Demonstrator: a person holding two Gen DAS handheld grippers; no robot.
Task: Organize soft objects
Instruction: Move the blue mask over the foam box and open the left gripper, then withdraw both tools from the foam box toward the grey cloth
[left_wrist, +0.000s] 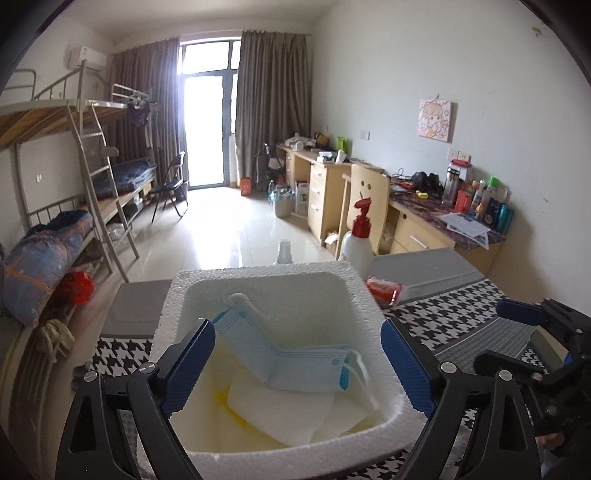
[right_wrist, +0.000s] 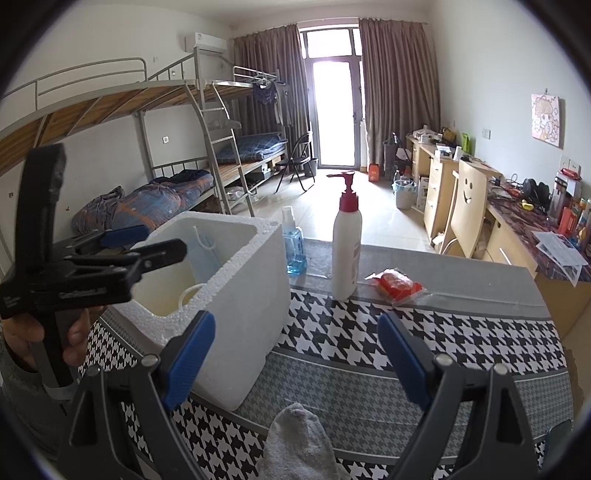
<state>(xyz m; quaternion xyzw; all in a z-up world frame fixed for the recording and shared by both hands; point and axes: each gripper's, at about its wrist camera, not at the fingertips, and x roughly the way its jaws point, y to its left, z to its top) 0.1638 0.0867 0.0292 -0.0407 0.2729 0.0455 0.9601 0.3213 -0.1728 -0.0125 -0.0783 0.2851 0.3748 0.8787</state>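
— Masks (left_wrist: 295, 365) lie inside our foam box (left_wrist: 354, 291) on the table (right_wrist: 369, 332); our left gripper (left_wrist: 295, 365) stands wide open above them, holding nothing.
— Yes, and our right gripper (right_wrist: 295, 354) is also wide open and empty, over the grey cloth (right_wrist: 295, 443).

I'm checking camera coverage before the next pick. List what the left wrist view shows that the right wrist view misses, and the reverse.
Only the left wrist view: the folded white cloth under the blue face masks, on the box floor.

Only the right wrist view: the grey-white towel on the tablecloth, and a hand holding the left gripper.

Both: foam box, pump bottle, red packet, masks.
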